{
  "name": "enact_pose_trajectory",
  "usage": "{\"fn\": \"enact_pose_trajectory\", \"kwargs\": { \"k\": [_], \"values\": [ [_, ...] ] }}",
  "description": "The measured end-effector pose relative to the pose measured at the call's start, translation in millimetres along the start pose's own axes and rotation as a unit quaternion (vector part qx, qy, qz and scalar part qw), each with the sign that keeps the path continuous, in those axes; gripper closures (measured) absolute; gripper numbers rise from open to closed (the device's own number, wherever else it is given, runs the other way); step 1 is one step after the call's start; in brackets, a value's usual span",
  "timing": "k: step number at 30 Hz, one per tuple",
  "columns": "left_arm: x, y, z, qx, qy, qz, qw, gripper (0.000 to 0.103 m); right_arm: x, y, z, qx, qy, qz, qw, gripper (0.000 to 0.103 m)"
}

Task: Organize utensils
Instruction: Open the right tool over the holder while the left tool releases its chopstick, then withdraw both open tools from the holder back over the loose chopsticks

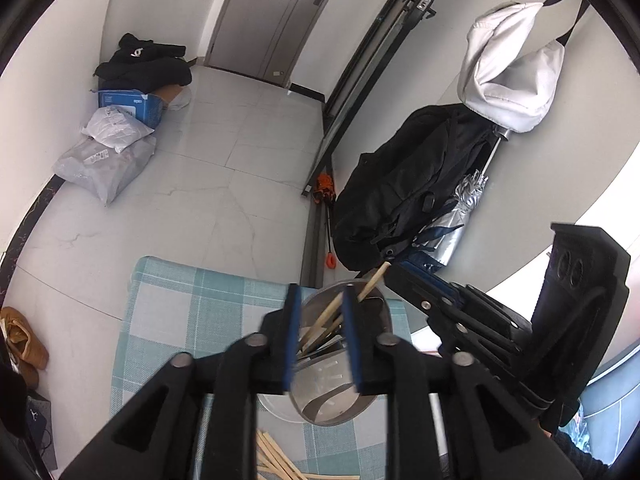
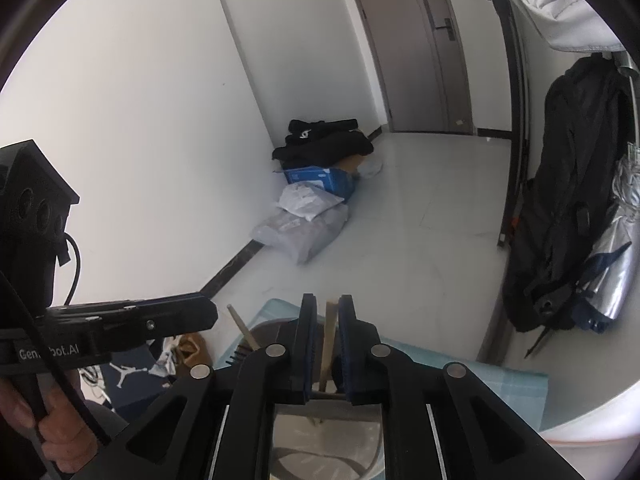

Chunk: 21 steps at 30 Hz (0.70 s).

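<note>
Pale floor tiles and a grey door (image 1: 276, 20) lie beyond our surface (image 1: 180, 312), which wears a teal checked cloth. On it stands a steel cup (image 1: 340, 396), already holding several wooden chopsticks (image 1: 360, 292) that lean against its rim. More chopsticks (image 1: 276, 460) lie loose on the cloth at the near edge, just below the cup.

Our left hand-held gripper (image 1: 320, 336) hangs over the cup's mouth with its jaws a little apart and nothing pinched between them; the sticks we see between its pads stand in the cup behind. Our right hand-held gripper (image 2: 328, 344) is above the cup too, and one chopstick (image 2: 329, 340) stands upright between its pads. The jaws look slightly slack, a sliver of gap on each side, so we judge the stick freed, not clamped.

We expect these sticks to be light, stiff and smooth, so they would twist or slide in a loose pinch. Taking each near its middle, square across the pads, should keep it from swinging. The cup looks light and top-heavy once filled, so a sideways nudge could tip it.
</note>
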State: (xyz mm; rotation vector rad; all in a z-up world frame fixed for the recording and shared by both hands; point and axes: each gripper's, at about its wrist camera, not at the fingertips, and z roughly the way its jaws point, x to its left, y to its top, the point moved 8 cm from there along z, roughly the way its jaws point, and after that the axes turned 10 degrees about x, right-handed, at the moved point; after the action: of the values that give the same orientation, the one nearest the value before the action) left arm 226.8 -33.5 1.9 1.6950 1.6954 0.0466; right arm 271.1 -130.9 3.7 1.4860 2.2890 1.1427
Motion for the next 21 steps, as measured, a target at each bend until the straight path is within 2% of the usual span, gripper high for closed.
{"fn": "enact_pose_trajectory", "kwargs": {
  "k": [2,9,14,16,17,19,21],
  "values": [
    [1,0,-7,-0.014,0.005,-0.007,0.9999,0.064,-3,-1,-10,-0.008,0.004,0.01,1.0,0.08],
    [2,-7,-31,-0.046,0.034,-0.018,0.9982,0.045,-11,-7,-50,-0.038,-0.006,0.045,0.998,0.067],
    [1,-18,-51,-0.078,0.065,-0.021,0.9946,0.024,-1,-16,-80,-0.057,-0.014,0.045,0.997,0.059],
    [1,-24,-60,-0.094,0.078,-0.026,0.9922,0.018,6,-20,-91,-0.066,-0.012,0.044,0.997,0.053],
    [3,-26,-63,-0.1,0.084,-0.029,0.991,0.016,10,-22,-97,-0.072,-0.006,0.044,0.996,0.05],
    [4,-34,-71,-0.111,0.093,-0.033,0.9889,0.014,21,-29,-108,-0.085,0.0,0.041,0.996,0.037],
    [5,-41,-78,-0.118,0.097,-0.033,0.9877,0.011,32,-38,-119,-0.098,0.001,0.035,0.995,0.036]
  ]
}}
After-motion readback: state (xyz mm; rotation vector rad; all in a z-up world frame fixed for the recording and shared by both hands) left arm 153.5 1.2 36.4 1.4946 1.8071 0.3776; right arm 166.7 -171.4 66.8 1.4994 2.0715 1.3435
